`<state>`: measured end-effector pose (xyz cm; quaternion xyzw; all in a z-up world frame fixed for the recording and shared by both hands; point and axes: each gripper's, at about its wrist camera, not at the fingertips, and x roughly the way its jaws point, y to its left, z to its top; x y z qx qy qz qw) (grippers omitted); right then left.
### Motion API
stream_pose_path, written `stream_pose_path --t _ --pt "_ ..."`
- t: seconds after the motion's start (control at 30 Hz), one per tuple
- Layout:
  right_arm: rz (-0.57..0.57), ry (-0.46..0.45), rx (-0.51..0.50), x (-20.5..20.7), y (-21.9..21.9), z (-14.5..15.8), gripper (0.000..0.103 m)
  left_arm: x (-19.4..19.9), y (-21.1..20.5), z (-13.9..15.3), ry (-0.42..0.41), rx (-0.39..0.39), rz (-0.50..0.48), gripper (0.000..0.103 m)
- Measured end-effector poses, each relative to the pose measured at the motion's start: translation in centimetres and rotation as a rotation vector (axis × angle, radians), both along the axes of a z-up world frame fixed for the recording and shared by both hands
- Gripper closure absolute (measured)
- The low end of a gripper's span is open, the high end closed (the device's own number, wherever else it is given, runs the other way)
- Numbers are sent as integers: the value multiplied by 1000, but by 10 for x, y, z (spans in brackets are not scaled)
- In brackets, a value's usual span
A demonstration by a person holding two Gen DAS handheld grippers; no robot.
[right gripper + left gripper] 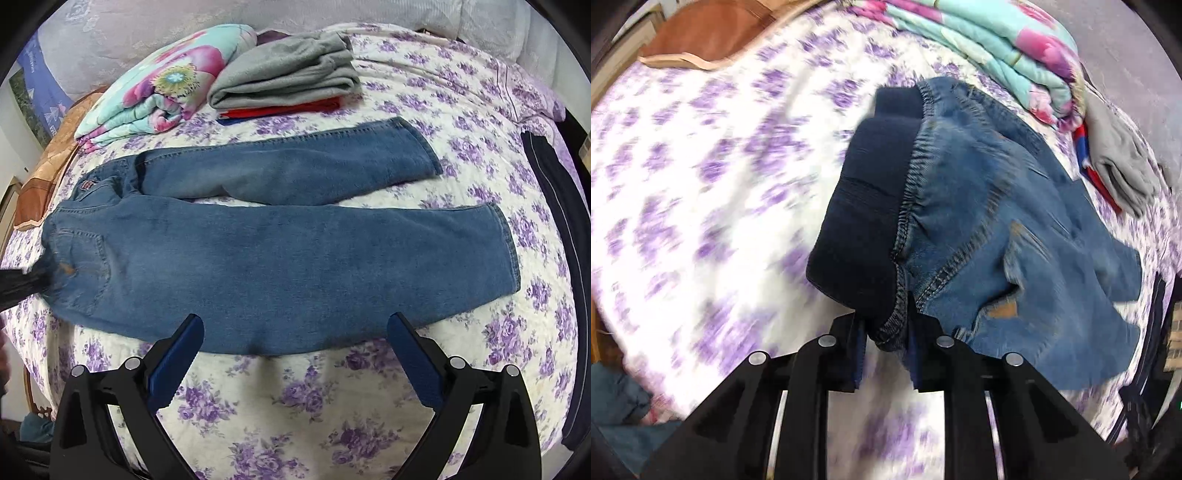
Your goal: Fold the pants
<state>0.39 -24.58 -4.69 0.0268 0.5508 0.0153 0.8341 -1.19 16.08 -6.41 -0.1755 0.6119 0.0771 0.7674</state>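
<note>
Left wrist: left claw (886, 343) clamps jeans (979, 229) waistband.

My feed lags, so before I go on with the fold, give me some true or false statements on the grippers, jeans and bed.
1. The left gripper is shut on the waistband of the jeans. True.
2. The right gripper grips a leg. False: it is open, its jaws apart over the near leg's edge, holding nothing.
3. The jeans are folded in half already. False: both legs lie spread lengthwise on the bed, with a gap between them.
4. A grey garment lies on a red one beyond the jeans. True.
5. The quilt covers the far leg. False: it lies apart, beside the grey garment.
</note>
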Motion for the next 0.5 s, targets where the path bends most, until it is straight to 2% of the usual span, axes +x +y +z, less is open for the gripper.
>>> stream_pose_path --t 0.1,0.17,0.2,0.27,0.3,0.33,0.37,0.4,0.5 --pt "-11 20 11 2 -7 -6 3 -15 0 30 -43 79 -20 85" --pt "-20 43 24 3 -12 -14 3 -21 12 11 -17 116 15 82" --pt "-24 55 32 4 -15 -20 3 -16 24 -6 8 120 32 75" --pt "-56 65 -14 4 -28 -31 3 -22 43 -56 129 82 83 70" --pt "-85 68 -57 4 -37 -34 3 -24 47 -61 119 52 134 67" --pt "-132 65 -103 2 -53 -36 3 -25 48 -55 104 72 166 55" --pt "-185 55 -133 -1 -71 -36 3 -23 47 -47 104 140 166 47" --pt "-244 42 -156 -3 -90 -34 3 -22 45 -41 111 205 151 34" --pt "-418 -1 -202 -7 -153 -32 3 -17 39 -17 67 329 106 33"
